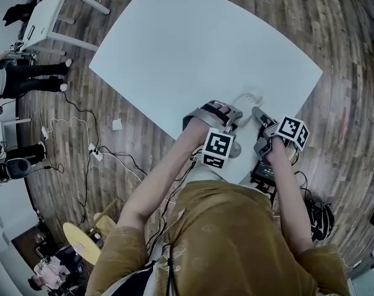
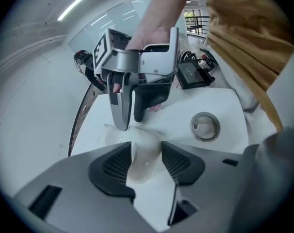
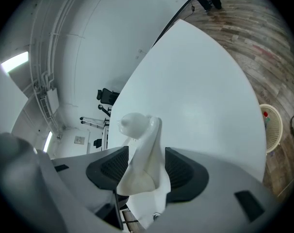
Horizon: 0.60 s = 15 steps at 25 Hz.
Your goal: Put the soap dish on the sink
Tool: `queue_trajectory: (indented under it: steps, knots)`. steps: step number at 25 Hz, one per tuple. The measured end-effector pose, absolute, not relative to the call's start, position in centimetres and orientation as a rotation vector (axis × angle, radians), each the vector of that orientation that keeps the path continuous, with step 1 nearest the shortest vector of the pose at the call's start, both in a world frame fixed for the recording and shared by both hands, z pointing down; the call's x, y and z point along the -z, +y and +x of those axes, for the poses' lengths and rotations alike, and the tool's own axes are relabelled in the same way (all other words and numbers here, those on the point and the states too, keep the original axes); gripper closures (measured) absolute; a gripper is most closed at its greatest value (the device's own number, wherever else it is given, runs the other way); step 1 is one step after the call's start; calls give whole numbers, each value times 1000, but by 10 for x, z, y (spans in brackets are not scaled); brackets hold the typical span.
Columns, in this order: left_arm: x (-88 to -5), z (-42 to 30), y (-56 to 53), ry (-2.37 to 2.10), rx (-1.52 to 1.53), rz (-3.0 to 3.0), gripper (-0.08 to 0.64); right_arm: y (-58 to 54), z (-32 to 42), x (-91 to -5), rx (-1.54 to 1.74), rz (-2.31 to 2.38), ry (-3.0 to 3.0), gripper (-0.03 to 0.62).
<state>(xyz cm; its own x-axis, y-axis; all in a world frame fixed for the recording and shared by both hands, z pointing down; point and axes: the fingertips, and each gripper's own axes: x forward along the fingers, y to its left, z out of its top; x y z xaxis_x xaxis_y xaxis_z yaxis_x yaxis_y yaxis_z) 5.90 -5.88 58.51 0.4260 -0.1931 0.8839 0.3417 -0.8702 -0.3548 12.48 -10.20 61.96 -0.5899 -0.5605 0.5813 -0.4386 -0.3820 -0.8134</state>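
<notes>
Soap dish (image 2: 140,165) gripped by left claw (image 2: 146,153) and right claw (image 3: 146,166) at sink (image 2: 220,106)

A small, glossy, cream-white soap dish (image 2: 143,152) lies shallow side up on the flat white top of the sink (image 2: 220,101), just beside the sink's round, metal-rimmed drain hole (image 2: 205,126).

The soap dish (image 3: 146,144) looks like smooth, glossy white plastic with soft highlights. The right tool (image 3: 143,171) has a shell of smooth grey plastic, and its pads (image 3: 108,168) are matt black with fine ribbing. The sink (image 2: 220,106) is smooth white, and its drain ring (image 2: 205,126) is dull metal. The tabletop (image 1: 193,48) is matt white, the floor (image 1: 335,17) grained wood planks, and the shirt (image 1: 236,239) ochre cloth.
</notes>
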Motion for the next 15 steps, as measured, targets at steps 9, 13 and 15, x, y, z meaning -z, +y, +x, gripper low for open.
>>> queue_trajectory:
  steps: [9,13,15]
  knots:
    - [-552,57,-66,19,1302,-2315,359,-102,123,-616,2115,-1377,1725,350]
    - [-512,58,-90,296,1119,-2463,364,-105,127,-600,2043,-1384,1835,350]
    - [-495,51,-105,458,1048,-2522,429,-111,126,-583,1967,-1368,1930,351]
